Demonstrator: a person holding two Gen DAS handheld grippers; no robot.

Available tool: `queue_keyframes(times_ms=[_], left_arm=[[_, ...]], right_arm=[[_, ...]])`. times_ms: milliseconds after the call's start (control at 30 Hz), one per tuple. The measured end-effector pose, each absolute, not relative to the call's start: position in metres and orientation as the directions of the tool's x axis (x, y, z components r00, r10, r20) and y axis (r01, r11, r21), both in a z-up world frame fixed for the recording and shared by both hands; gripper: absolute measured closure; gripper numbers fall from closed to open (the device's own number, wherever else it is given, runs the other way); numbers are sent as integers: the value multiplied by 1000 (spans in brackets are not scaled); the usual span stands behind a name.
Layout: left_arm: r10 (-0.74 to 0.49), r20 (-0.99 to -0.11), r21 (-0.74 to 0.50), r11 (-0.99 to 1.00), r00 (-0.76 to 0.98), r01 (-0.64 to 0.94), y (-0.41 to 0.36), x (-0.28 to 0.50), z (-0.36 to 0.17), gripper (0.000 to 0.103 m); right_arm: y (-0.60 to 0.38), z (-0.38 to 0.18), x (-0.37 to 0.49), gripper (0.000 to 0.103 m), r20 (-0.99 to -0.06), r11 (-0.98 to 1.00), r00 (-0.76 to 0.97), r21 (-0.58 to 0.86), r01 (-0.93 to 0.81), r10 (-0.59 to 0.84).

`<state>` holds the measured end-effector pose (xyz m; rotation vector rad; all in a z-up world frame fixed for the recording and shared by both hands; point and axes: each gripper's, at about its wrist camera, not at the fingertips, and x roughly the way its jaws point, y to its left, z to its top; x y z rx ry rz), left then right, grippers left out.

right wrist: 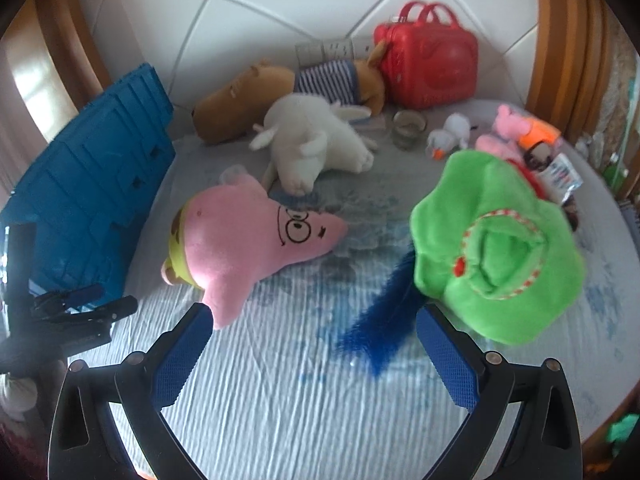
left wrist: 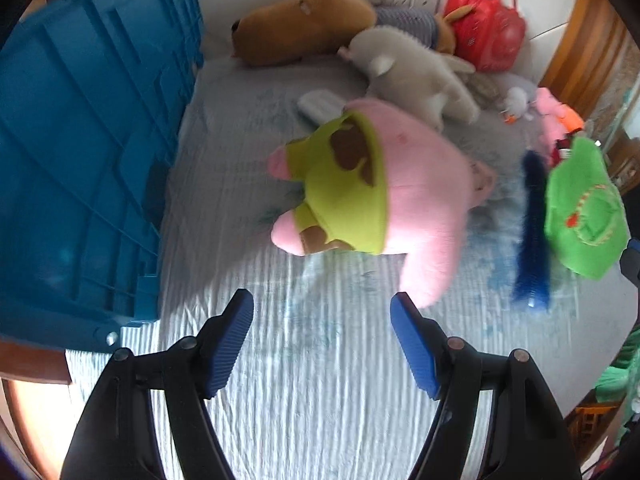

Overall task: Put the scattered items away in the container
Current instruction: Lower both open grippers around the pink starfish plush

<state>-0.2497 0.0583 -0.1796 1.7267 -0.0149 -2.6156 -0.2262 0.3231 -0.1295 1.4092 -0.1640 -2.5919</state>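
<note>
both grippers sit closest to the lens, and neither has hold of anything. left gripper (left wrist: 322, 312) has its blue-padded fingers (left wrist: 234, 336) spread about halfway, just bare striped bedsheet (left wrist: 320, 400) between them. right gripper (right wrist: 314, 334) is spread wide too, with only sheet and the tip of a blue feathery thing (right wrist: 384, 320) showing in the gap, not touched by the pads as far as i can tell.

just past the left fingers lies the pink star plush (left wrist: 384, 200) in its yellow-green shorts, flopped on the bed, one arm reaching near the right-hand finger. off to the right of it is a green plush hat (right wrist: 496, 248), sitting beside that blue feather.

blue crate (left wrist: 88, 152) stands on the left edge of the bed, ribbed wall facing the toys.

further back: a white plush (right wrist: 316, 144), a brown capybara plush (left wrist: 300, 28), a striped-shirt plush (right wrist: 340, 76), a small glass (right wrist: 408, 128), a little white duck (right wrist: 448, 136), a small pink pig (right wrist: 504, 128), and a red handbag (right wrist: 428, 68) against the white headboard (right wrist: 280, 8).
</note>
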Motion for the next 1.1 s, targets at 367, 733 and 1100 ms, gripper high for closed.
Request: queue_keyframes(times_ms=[367,733,1100], left_arm=[[-43,-938,16,-997,-344,81,51,-292,-214,17],[-61,-932,36,-996,-356,77,34,-313,-243,17],[-56,-911,30,-997,-409,70,26,-335,-253,0]], right_arm=[[320,-185,-317,0,-861,-953,-413,234,194,-296],[301,-223,-377,0,-883,-939,-339,260,225,-326],[316,-271,-423,0,-833,-866,-241,490,97,-499]])
